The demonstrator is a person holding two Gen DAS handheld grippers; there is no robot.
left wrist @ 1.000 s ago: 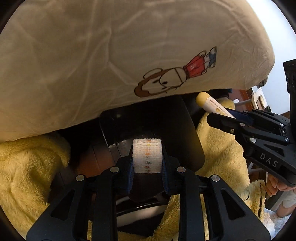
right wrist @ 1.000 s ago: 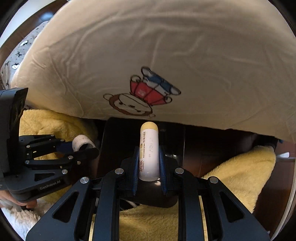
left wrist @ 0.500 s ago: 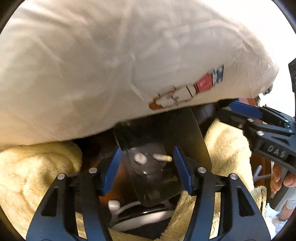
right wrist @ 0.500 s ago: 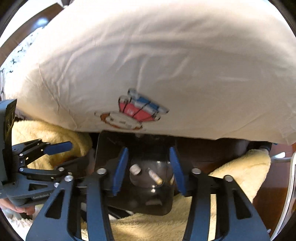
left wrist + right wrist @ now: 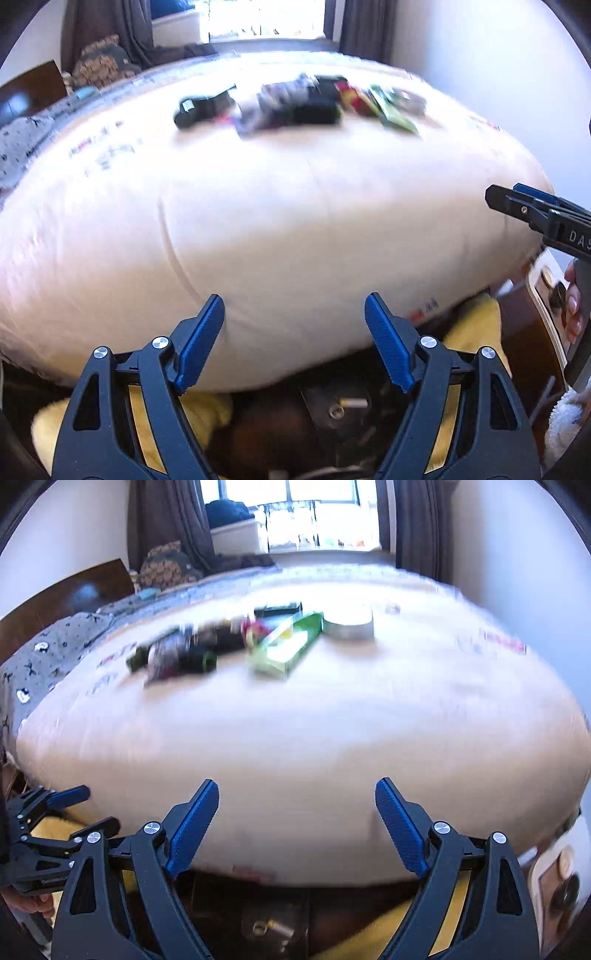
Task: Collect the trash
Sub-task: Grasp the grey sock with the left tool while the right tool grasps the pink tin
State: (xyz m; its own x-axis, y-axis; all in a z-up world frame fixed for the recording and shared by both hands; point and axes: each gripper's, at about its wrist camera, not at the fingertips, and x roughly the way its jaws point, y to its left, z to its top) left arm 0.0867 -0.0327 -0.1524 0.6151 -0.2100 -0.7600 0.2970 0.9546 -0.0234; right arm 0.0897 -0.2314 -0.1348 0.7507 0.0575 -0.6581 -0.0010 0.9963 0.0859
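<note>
Both tools with fingers spread wide, nothing between them. Left tool point(image 5: 294, 341) and right tool point(image 5: 296, 825) are raised at the near edge of the cream-covered bed point(image 5: 295, 731). Blurred trash lies toward the bed's far side: dark items point(image 5: 173, 653), a green box point(image 5: 284, 646) and a round tin point(image 5: 348, 626). Below the bed's near edge, a dark bin point(image 5: 340, 406) holds two small pale pieces point(image 5: 354, 403).

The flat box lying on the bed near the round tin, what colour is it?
The flat box is bright green, with a paler panel on top. The right wrist view shows it best.
</note>
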